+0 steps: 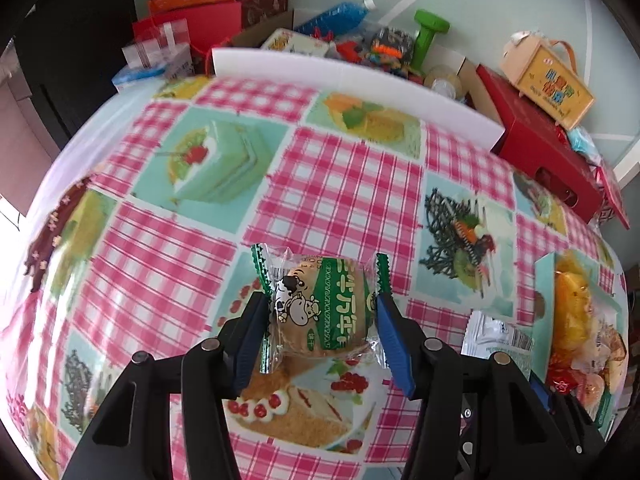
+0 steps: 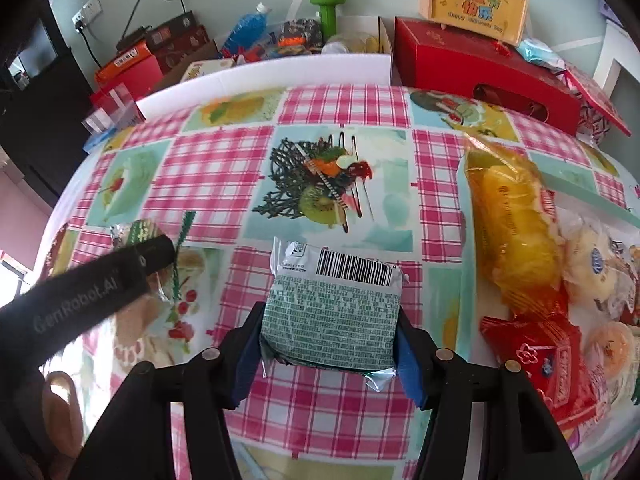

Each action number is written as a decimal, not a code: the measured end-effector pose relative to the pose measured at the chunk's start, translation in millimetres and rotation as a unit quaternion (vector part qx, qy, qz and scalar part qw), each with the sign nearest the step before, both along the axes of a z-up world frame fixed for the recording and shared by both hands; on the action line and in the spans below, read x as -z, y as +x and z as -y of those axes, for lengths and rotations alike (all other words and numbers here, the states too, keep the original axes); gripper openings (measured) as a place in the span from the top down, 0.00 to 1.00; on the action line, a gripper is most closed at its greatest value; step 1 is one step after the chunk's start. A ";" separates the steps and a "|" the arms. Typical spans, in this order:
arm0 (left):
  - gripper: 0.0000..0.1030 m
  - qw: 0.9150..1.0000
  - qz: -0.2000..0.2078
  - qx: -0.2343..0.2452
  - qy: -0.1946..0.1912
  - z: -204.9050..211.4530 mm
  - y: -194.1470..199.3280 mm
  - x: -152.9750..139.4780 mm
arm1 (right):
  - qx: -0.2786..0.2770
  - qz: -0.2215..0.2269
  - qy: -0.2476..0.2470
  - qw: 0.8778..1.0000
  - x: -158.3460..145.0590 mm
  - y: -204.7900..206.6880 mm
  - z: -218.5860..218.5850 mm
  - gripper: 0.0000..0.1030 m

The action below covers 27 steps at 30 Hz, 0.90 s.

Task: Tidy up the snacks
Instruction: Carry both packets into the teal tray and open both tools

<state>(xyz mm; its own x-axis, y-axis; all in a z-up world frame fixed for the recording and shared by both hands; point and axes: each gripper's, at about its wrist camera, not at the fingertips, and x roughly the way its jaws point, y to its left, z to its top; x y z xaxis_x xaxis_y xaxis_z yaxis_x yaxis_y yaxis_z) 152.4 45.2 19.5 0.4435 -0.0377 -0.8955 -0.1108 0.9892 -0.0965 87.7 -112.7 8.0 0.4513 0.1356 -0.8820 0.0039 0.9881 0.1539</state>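
Note:
My left gripper (image 1: 321, 299) is shut on a round cake snack (image 1: 316, 308) in a clear wrapper with a green label and a cartoon cow, held above the checked tablecloth (image 1: 328, 184). My right gripper (image 2: 330, 312) is shut on a green and silver packet (image 2: 332, 300) whose barcode side faces up. That packet's silver end (image 1: 496, 336) shows at the right of the left wrist view. In the right wrist view the left gripper's black finger (image 2: 120, 276) crosses the left side with the round snack (image 2: 138, 232) behind it.
A heap of snacks lies at the right on a pale teal tray (image 2: 580, 188): a yellow packet (image 2: 512, 220), a red packet (image 2: 540, 360) and round buns (image 2: 592, 264). Behind the table stand a white foam board (image 2: 260, 76), a red box (image 2: 480, 68) and a green dumbbell (image 2: 330, 10).

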 end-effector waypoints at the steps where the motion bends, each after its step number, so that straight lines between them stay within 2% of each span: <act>1: 0.45 1.000 0.004 0.000 0.000 0.1 -0.8 -3.6 | 0.002 0.003 0.004 1.000 -3.7 -2.3 2.1 0.40; 13: 0.45 0.999 0.052 0.010 -0.008 8.7 -27.2 -48.1 | 0.015 0.047 0.045 0.998 -48.9 -40.1 16.9 0.41; 27: 0.45 0.990 0.115 0.075 -0.016 56.8 -62.8 -92.9 | 0.081 0.074 0.026 0.994 -83.5 -74.3 74.3 0.40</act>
<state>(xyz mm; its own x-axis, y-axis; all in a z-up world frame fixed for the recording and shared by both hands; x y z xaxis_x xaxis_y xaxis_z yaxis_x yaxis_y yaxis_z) 89.6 -11.6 112.4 0.6232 -0.1446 -0.7686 0.0655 0.9890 -0.1329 13.4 -187.0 91.5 0.5945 0.0945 -0.7985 0.1366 0.9668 0.2162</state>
